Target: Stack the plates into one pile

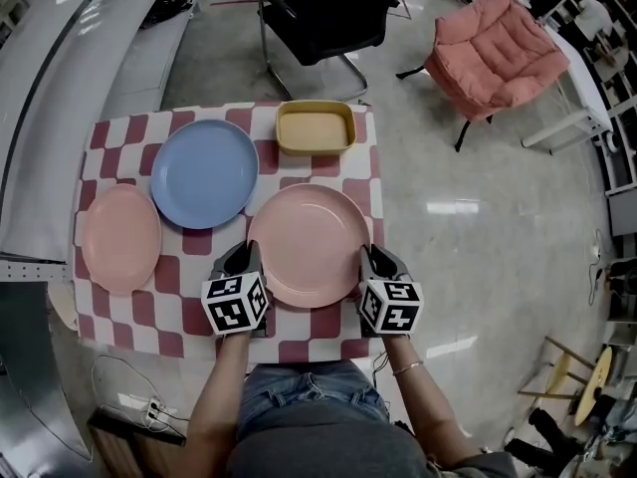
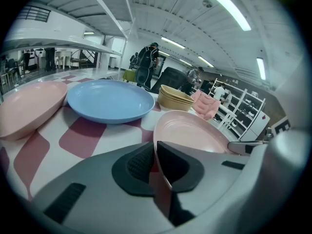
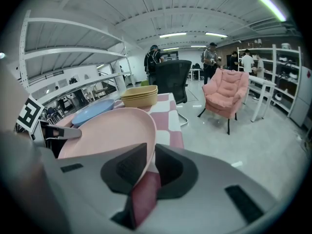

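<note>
A large pink plate [image 1: 309,242] lies on the checked cloth at the front middle. My left gripper [image 1: 242,257] is at its left rim, and in the left gripper view [image 2: 155,147] both pads press on that thin rim [image 2: 157,145]. My right gripper [image 1: 370,257] is at the opposite rim. In the right gripper view [image 3: 150,152] the plate's edge [image 3: 152,140] runs between the jaws against the left pad, with a thin gap to the right pad. A blue plate [image 1: 204,172] lies behind on the left. A smaller pink plate [image 1: 119,237] sits at the far left.
A yellow square bowl [image 1: 316,127] stands at the table's back edge. The red and white checked cloth [image 1: 174,302] covers the small table. A black chair [image 1: 318,18] and a pink armchair [image 1: 493,53] stand on the floor beyond. A white counter [image 1: 60,78] runs along the left.
</note>
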Tool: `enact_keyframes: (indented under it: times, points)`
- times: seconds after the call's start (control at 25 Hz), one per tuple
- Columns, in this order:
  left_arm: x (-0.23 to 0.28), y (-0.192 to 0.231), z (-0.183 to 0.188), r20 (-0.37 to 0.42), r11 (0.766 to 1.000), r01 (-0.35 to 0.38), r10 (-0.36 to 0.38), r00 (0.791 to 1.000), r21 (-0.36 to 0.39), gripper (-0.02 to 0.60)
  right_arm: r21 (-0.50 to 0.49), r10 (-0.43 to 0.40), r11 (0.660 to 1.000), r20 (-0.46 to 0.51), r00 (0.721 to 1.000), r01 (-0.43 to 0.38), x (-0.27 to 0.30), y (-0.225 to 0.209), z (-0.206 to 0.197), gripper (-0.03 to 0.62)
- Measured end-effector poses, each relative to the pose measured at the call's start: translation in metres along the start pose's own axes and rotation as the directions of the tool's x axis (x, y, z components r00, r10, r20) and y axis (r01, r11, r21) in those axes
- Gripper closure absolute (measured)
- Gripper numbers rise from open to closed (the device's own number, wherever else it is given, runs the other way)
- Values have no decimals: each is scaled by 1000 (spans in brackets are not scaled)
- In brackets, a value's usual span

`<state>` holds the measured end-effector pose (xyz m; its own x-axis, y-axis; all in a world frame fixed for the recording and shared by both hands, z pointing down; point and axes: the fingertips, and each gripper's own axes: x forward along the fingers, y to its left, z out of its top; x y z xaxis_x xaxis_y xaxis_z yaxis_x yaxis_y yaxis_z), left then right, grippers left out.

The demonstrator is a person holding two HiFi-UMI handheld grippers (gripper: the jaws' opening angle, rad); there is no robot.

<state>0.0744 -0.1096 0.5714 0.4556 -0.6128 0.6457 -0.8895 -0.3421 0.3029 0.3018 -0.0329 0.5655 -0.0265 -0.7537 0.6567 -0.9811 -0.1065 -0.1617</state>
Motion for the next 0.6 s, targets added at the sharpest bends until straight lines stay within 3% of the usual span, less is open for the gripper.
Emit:
enact_keyframes:
  times: [0.36, 0.6]
  points:
    - [-34, 22, 11, 60, 997, -64, 67, 996, -45, 552, 15, 86, 996, 4, 996, -86, -1, 32, 12, 539]
    - [-68, 53, 14, 106, 982, -145, 158, 982, -119, 551, -38, 197, 980, 5, 980, -196, 3, 73, 34, 540]
